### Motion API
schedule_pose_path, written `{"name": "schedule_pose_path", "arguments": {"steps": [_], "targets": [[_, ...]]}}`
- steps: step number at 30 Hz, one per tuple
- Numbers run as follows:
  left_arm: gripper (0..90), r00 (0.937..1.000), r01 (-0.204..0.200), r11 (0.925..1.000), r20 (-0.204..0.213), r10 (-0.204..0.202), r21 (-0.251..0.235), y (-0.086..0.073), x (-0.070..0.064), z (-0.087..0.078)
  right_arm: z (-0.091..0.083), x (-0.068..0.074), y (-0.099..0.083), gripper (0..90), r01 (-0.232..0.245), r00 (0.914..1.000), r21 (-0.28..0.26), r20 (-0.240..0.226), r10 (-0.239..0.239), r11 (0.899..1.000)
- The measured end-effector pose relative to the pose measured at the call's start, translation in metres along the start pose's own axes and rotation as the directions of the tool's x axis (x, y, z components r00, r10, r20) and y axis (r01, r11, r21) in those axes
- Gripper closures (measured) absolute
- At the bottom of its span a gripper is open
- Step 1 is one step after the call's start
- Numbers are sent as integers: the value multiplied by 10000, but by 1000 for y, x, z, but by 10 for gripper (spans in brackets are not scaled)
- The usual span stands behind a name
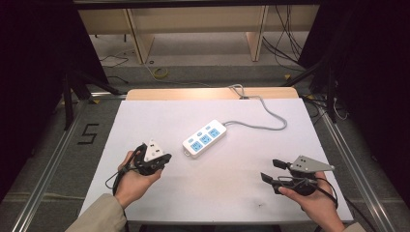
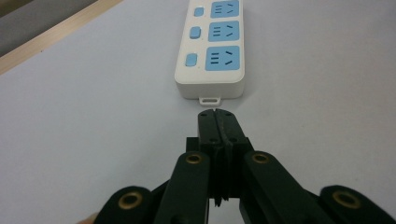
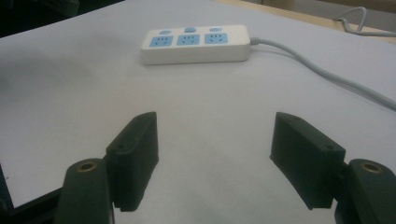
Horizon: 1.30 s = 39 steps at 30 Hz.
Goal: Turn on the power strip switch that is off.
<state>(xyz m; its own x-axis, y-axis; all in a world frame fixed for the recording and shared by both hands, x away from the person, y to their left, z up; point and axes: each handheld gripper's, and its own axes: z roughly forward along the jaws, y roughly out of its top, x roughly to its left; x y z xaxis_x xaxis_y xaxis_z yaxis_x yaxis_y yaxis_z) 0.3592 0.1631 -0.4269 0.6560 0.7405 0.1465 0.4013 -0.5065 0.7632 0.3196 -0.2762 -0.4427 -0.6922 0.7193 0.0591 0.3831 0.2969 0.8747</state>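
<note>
Pointing at the strip [image 2: 210, 46], the left gripper [image 2: 215, 113] has its jaws pressed together with nothing between them, tips just short of the small tab on the strip's near end. Across the mat [image 1: 241, 193], the right gripper [image 3: 215, 161] has its jaws spread wide over bare surface, well apart from the strip. That white strip with three blue sockets lies mid-mat, its grey cord [image 1: 261, 123] running off toward the far edge.

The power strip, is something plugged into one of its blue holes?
No. In the left gripper view, all three blue sockets on the power strip are bare, with nothing plugged into them.
</note>
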Motion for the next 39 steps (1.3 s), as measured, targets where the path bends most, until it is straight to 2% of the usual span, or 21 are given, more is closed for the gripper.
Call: {"name": "schedule_pose_path", "arguments": {"steps": [5,39], "targets": [[899,9999,-89,9999,77,89,63,6,-1,7,0,0,0,323,0,10000,-4,-5,0,10000],[899,9998,-62,9995,203,56,307,28,2,31,0,0,0,323,46,10000,4,-24,-46,10000]]}}
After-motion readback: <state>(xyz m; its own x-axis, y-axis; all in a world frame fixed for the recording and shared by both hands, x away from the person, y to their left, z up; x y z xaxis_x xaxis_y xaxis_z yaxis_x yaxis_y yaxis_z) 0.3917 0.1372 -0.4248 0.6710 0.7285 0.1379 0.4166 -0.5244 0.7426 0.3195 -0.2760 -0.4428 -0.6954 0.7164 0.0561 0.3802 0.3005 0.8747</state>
